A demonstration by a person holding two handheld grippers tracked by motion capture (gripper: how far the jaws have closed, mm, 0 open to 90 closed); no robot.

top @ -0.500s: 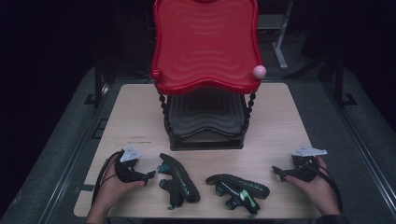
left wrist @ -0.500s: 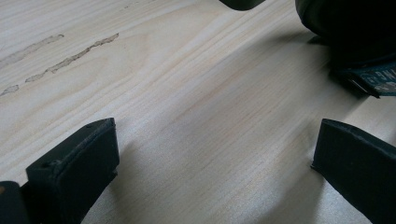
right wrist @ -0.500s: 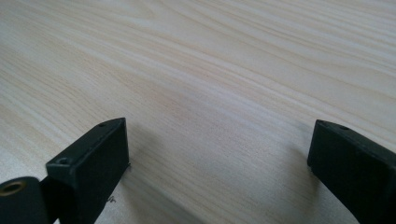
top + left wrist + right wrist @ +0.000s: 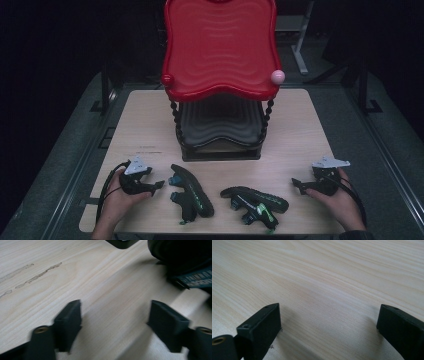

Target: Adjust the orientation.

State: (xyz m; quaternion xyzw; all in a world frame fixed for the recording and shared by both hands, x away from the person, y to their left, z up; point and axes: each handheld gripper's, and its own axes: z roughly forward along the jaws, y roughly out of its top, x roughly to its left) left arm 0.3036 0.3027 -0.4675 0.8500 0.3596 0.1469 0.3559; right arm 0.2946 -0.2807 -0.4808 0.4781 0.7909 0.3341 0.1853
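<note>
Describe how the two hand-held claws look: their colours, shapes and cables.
Each hand holds a black claw: the left claw and the right claw. Each carries a grey three-cornered plate on top, and a black cable loops back from it past the hand. In the left and right gripper views the jaws are two flat, black, blocky pads, with brass-coloured screw inserts at their bases. The forearms are bare as far as they show.

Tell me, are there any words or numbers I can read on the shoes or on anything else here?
Pale print on the blue strap of the left shoe, seen in the left gripper view: too blurred to read.
Green marks on both the left shoe and the right shoe, seen in the high view: too small to read.
Red tray, table: no words or numbers.
</note>
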